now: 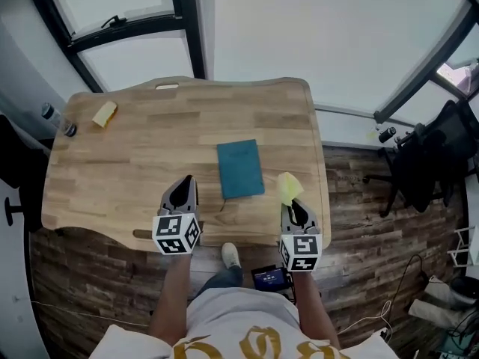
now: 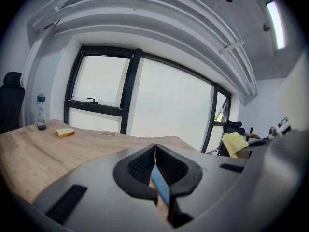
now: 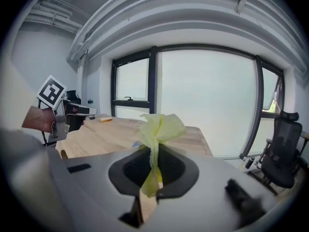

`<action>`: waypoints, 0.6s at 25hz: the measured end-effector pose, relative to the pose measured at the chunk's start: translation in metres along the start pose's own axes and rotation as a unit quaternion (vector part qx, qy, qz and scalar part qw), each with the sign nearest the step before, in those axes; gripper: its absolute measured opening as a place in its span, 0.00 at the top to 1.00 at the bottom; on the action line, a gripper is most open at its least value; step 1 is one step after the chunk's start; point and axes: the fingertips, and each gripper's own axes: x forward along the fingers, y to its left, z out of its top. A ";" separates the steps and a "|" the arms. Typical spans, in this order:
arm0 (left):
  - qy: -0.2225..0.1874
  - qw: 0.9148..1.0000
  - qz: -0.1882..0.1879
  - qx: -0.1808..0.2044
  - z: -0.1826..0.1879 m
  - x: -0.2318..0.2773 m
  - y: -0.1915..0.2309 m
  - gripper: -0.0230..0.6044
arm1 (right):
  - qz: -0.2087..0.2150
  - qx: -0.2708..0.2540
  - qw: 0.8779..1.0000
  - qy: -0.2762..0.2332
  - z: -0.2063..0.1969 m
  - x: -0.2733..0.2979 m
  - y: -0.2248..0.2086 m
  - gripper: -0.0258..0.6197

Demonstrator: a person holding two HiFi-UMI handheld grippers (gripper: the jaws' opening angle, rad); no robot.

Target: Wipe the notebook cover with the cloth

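Fingertips of the left gripper (image 2: 154,148) are pressed together with nothing between them. Through the slit lower down only a blue sliver of the notebook (image 2: 161,188) shows, lying beyond the gripper. The right gripper (image 3: 152,151) is clamped on the yellow cloth (image 3: 161,127). A bunched tuft of the cloth stands up above the jaws and a short tail hangs below them.

From the head view, starting at the far left of the wooden table (image 1: 135,163), a clear bottle (image 1: 57,118) with a dark cap stands at the edge. A small yellow sponge (image 1: 105,114) lies just beside it, toward the far side. The left gripper view shows the same pair, the bottle (image 2: 41,111) upright and the sponge (image 2: 64,133) flat on the wood.

Next comes the left gripper (image 1: 185,182), held over the table's near edge and pointing away from the person. It is to the left of the notebook and clear of it. The teal notebook (image 1: 240,169) lies closed and flat, a little right of the table's middle and closer to the near edge, with its cover bare.

To its right, the right gripper (image 1: 292,204) sits over the near right part of the table. The cloth (image 1: 288,187) pokes out ahead of it, near the notebook's near right corner but not touching it.

Beyond the table's right edge, a black office chair (image 1: 430,163) stands on the plank floor by the window.
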 end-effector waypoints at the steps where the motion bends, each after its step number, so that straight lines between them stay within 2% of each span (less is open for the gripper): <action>1: 0.003 1.000 -0.005 -0.001 -0.001 0.010 0.004 0.94 | -0.005 0.000 1.000 0.003 0.001 0.008 -0.003 0.90; 8: 0.025 1.000 -0.019 -0.004 -0.009 0.049 0.015 0.94 | -0.033 0.016 0.999 0.023 0.001 0.036 -0.023 0.90; 15: 0.029 0.999 -0.031 -0.023 -0.007 0.070 0.016 0.94 | -0.026 0.011 0.999 0.023 0.012 0.057 -0.018 0.90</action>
